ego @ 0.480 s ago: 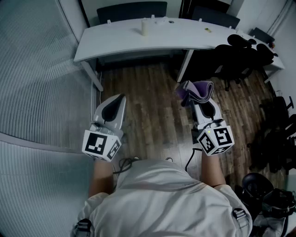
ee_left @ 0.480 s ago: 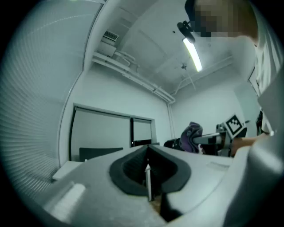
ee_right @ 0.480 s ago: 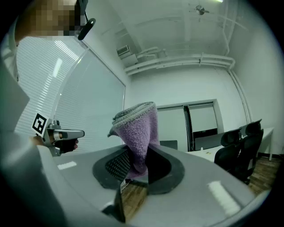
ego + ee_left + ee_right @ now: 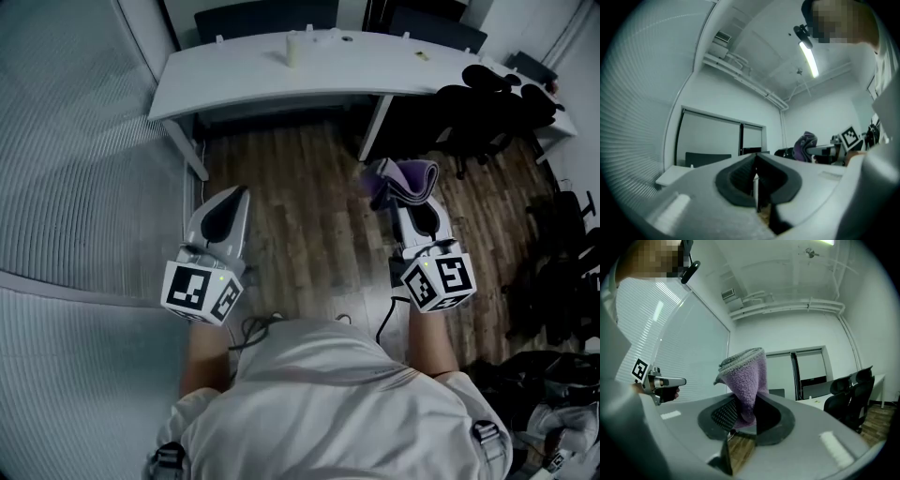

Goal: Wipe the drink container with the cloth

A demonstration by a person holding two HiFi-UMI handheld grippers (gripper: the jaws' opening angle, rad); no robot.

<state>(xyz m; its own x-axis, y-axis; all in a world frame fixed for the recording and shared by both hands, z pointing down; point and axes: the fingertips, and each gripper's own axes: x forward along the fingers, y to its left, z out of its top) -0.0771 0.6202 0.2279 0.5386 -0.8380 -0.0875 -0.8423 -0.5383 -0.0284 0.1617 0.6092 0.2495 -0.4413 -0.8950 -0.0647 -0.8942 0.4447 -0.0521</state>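
Purple cloth (image 4: 746, 379) is pinched in my right tool (image 4: 746, 415), bunched up above the pads. Left tool (image 4: 756, 188) is pressed together with nothing in it. Both are level over the wood floor (image 4: 309, 234), short of the white tabletop (image 4: 375, 73). Pale cylindrical drink container (image 4: 293, 50) stands upright on the tabletop toward its far side, well apart from the cloth.

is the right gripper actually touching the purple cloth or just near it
Touching. The right gripper view shows the right gripper pinching the lower end of the purple cloth between its jaws.
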